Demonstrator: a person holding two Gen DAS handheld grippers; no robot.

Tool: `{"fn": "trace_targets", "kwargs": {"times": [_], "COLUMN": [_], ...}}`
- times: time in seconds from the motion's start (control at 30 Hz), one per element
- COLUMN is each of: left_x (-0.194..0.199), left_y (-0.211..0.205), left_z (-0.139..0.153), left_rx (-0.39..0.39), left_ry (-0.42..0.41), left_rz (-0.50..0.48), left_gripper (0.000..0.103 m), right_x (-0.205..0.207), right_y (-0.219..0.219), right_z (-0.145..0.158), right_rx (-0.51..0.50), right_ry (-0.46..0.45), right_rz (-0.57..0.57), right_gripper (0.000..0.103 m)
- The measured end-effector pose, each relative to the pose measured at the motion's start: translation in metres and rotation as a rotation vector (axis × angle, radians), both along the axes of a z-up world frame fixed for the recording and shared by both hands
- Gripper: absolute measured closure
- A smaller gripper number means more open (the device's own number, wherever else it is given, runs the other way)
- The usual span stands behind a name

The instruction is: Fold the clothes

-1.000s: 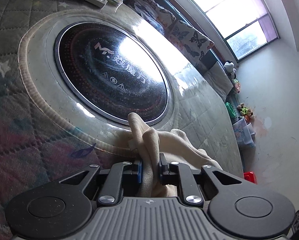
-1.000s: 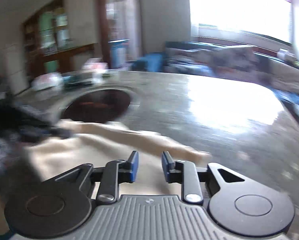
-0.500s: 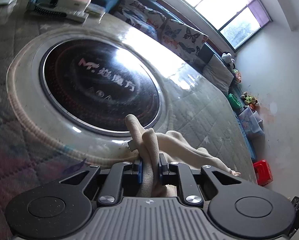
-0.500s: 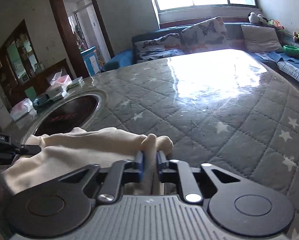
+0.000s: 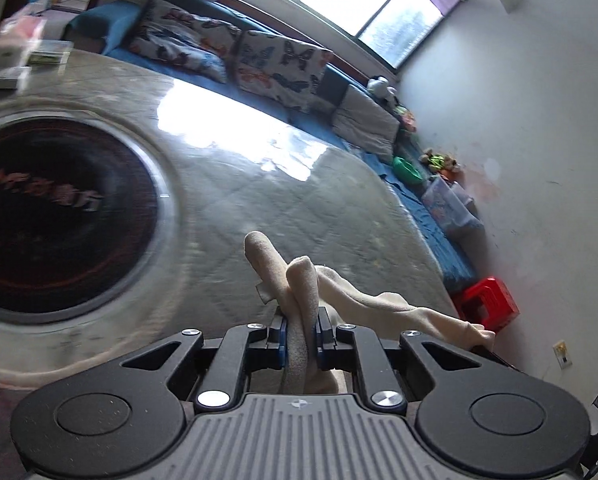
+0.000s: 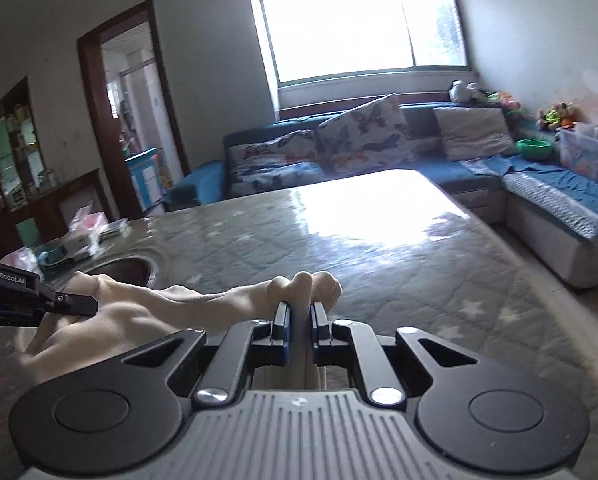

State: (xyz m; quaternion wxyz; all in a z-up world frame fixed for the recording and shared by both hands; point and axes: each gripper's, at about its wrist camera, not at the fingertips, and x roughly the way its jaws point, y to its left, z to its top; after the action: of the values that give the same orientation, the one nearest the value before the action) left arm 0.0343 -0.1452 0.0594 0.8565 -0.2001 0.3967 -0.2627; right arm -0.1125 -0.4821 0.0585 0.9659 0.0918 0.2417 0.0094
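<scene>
A cream cloth [image 5: 299,280] hangs bunched between both grippers above the quilted table top [image 5: 283,200]. My left gripper [image 5: 301,334] is shut on one bunched edge of it, folds sticking up past the pads. From there the cloth stretches right toward the other gripper. In the right wrist view my right gripper [image 6: 299,320] is shut on the opposite edge of the cream cloth [image 6: 171,304], which sags leftward to the left gripper's black body [image 6: 27,292].
A round black cooktop [image 5: 55,216] is set into the table [image 6: 379,248] at the left. Boxes and packets [image 6: 75,240] lie at its far left end. A blue sofa [image 6: 539,192] with butterfly cushions runs behind; a red stool [image 5: 487,300] stands by the wall.
The right gripper closed on the cloth's edge. Both grippers then lifted and carried the cloth rightward across the table, away from the cooktop. The left gripper kept its hold throughout.
</scene>
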Motion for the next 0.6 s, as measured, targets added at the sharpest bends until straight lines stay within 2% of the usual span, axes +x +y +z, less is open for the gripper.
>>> {"fn": "trace_targets", "kwargs": {"times": [0.23, 0.47, 0.6], "left_x": [0.022, 0.035, 0.041], "left_y": [-0.068, -0.121, -0.138], "left_z": [0.001, -0.009, -0.018], "left_rx": [-0.002, 0.063, 0.107], "left_ry": [-0.004, -0.018, -0.028], "left_rz": [-0.106, -0.176, -0.197], "left_gripper": [0.089, 0.089, 0.089], "right_x": [0.002, 0.015, 0.023], "right_y": [-0.046, -0.084, -0.096], "right_z": [0.006, 0.001, -0.01], "right_rx": [-0.064, -0.094, -0.096], "right_ry": [-0.001, 0.015, 0.038], "right_rz": [-0.116, -0.218, -0.256], "right_gripper": [0.094, 0.094, 0.094]}}
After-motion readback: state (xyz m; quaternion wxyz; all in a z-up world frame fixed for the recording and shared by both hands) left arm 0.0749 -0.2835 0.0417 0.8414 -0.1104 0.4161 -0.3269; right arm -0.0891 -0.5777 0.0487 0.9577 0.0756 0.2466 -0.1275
